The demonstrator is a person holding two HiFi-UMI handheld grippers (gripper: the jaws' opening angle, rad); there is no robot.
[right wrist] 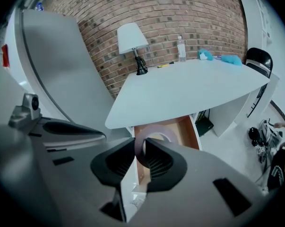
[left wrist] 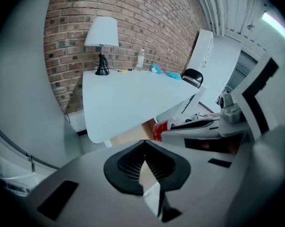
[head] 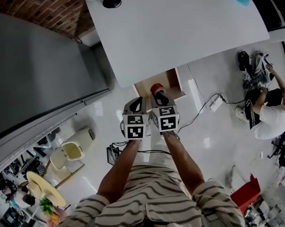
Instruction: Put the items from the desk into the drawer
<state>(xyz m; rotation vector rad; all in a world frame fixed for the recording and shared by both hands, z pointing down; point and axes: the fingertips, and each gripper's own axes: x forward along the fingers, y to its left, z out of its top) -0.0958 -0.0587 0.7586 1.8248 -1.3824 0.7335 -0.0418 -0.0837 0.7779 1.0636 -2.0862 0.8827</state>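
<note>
Head view: the right gripper (head: 159,98) holds a red tape roll (head: 156,87) at its fingers, and the roll hangs over the open drawer (head: 173,81) that sticks out from under the white desk (head: 180,27). The left gripper (head: 136,104) sits just beside it on the left, its tips short of the drawer's near edge. The right one is therefore the nearer of the two to the drop.

Left gripper view: its own fingers are clenched tip to tip with nothing between them. The roll shows to the right, ahead of the other gripper's fingers, with the drawer's wooden inside behind it.

Right gripper view: the fingers are clamped on the roll's band, one apparently reaching into the hole. The ring stands on edge, its open face towards the camera. The drawer's floor lies straight beyond and below it, so I judge that letting go here would land the roll inside.
</note>
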